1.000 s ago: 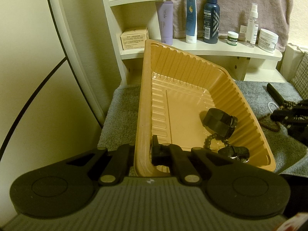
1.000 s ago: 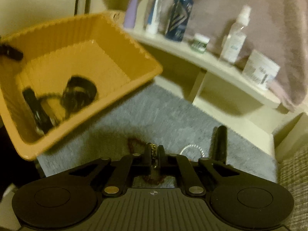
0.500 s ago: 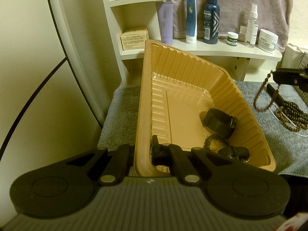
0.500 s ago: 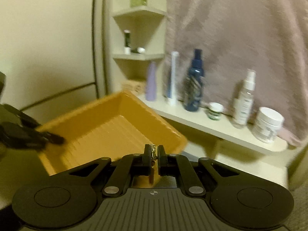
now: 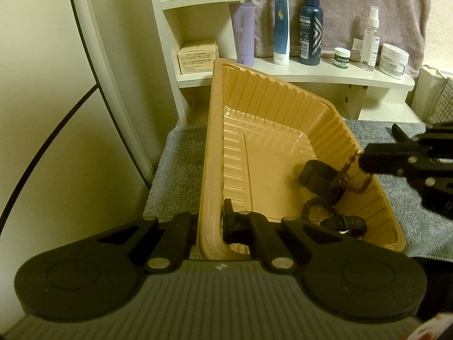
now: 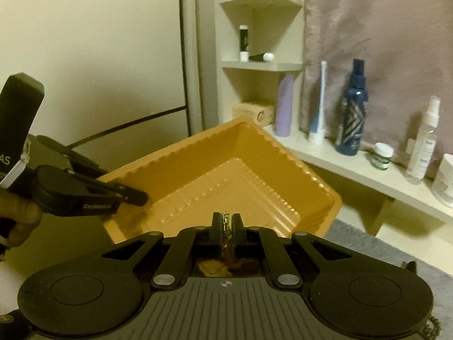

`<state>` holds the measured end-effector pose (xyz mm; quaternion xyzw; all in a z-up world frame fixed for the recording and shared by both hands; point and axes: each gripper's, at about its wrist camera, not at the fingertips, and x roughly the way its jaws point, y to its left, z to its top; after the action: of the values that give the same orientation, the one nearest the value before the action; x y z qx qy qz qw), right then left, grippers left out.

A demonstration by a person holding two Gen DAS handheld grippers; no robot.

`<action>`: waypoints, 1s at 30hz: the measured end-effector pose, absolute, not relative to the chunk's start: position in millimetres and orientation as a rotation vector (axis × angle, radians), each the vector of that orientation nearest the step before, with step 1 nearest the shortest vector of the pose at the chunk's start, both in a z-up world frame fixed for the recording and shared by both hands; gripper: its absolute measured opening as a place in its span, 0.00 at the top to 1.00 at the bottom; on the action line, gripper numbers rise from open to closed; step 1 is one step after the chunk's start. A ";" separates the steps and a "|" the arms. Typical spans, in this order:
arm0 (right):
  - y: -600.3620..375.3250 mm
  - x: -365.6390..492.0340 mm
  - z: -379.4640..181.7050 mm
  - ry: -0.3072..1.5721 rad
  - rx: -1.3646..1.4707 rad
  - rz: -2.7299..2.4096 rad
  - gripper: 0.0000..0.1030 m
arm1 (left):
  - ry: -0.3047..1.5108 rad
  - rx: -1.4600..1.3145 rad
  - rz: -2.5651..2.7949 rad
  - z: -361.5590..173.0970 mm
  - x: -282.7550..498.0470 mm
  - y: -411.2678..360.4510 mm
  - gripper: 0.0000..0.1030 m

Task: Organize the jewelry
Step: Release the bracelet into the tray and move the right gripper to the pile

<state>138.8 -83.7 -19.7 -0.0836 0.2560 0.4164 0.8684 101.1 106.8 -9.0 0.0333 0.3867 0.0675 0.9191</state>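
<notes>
Left tongs [image 5: 219, 223] pinch the orange tray's [image 5: 209, 153] rim. The left view alone shows a black band [image 5: 318, 174] inside; the right view shows right tongs [image 6: 225, 225] pinching a bead chain [image 6: 225, 222].

One ribbed orange plastic tray [image 5: 271, 107] sits below the pale wooden shelf [image 5: 325, 75]. In the tray lie three dark pieces: one black band [image 5: 317, 174], one dark beaded strand [image 5: 310, 208], one black clasp piece [image 5: 344, 222]. On the shelf stand seven toiletry containers.
</notes>
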 end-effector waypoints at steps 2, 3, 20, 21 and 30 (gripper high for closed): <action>-81.7 138.9 -21.5 0.535 -0.181 0.872 0.92 | 0.795 0.068 0.138 -8.9 101.3 106.9 0.97; -81.7 138.3 -22.1 0.535 -0.181 0.864 0.90 | 0.796 0.067 0.138 -8.8 101.2 107.1 0.97; -160.1 133.8 -48.6 0.604 -0.012 0.574 0.46 | 0.793 0.064 0.140 -8.5 100.7 107.2 0.97; -167.6 133.5 -52.4 0.617 -0.002 0.545 0.46 | 0.793 0.064 0.140 -8.4 100.8 107.2 0.97; -226.9 129.9 -72.2 0.662 0.015 0.332 0.46 | 0.792 0.069 0.143 -8.6 100.1 106.6 0.97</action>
<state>129.9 -226.9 -72.2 0.0074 0.3234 0.1625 0.9322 100.1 106.6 -8.6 0.0336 0.3855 0.0695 0.9195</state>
